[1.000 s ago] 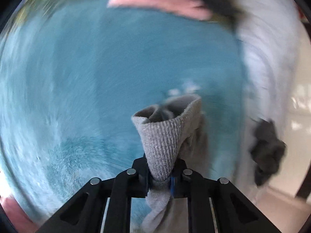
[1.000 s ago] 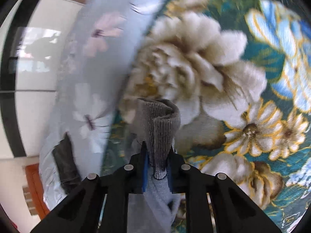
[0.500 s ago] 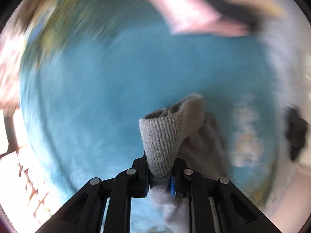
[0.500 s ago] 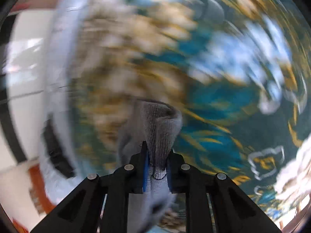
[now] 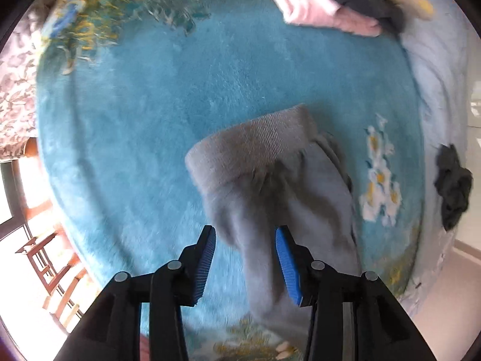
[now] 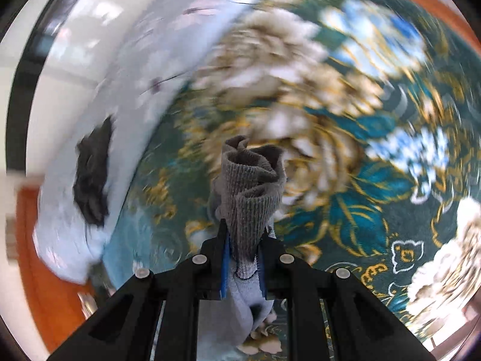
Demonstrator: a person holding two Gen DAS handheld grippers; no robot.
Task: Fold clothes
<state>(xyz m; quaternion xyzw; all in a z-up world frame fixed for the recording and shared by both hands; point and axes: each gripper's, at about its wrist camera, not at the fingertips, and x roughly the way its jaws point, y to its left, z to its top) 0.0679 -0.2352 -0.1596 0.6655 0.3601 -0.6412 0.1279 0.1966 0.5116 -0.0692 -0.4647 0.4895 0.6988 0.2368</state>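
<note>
A grey knit garment with a ribbed cuff (image 5: 255, 150) lies on the teal plush blanket (image 5: 150, 120) in the left wrist view. My left gripper (image 5: 245, 258) is open, its blue pads on either side of the grey cloth and not clamping it. In the right wrist view my right gripper (image 6: 243, 258) is shut on another ribbed grey cuff (image 6: 251, 186), bunched and standing up between the fingers, above the floral part of the blanket (image 6: 345, 150).
A pink garment (image 5: 315, 12) with dark clothes lies at the far edge. A dark crumpled item (image 5: 452, 186) sits on the pale blue sheet (image 5: 436, 75), and also shows in the right wrist view (image 6: 91, 180). Wooden furniture (image 5: 48, 255) stands at left.
My left gripper has opened and let go of the grey cuff, which now lies spread on the blanket. The right gripper still holds its cuff and keeps moving over the floral blanket.
</note>
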